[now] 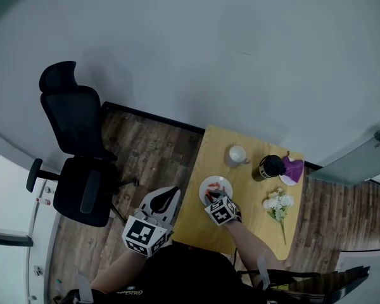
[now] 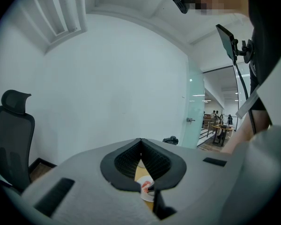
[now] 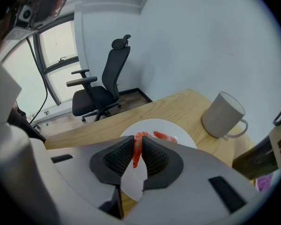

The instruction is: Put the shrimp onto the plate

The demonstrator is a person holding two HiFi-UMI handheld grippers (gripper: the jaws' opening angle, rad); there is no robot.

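My right gripper (image 3: 137, 139) is shut on an orange shrimp (image 3: 136, 157), which hangs curled between the pads just above the white plate (image 3: 155, 125). A second shrimp (image 3: 166, 136) lies on that plate. In the head view the right gripper (image 1: 214, 199) sits over the near rim of the plate (image 1: 223, 181) on the wooden table (image 1: 209, 151). My left gripper (image 1: 166, 199) hovers off the table's left edge over the floor, its jaws together and empty. In the left gripper view, its tips (image 2: 141, 140) meet, and the plate (image 2: 145, 191) shows below them.
Behind the plate stand a grey mug (image 1: 236, 154), a dark pot (image 1: 272, 166) and a purple cloth (image 1: 294, 168). White flowers (image 1: 278, 206) lie at the right. A black office chair (image 1: 79, 157) stands on the wood floor to the left.
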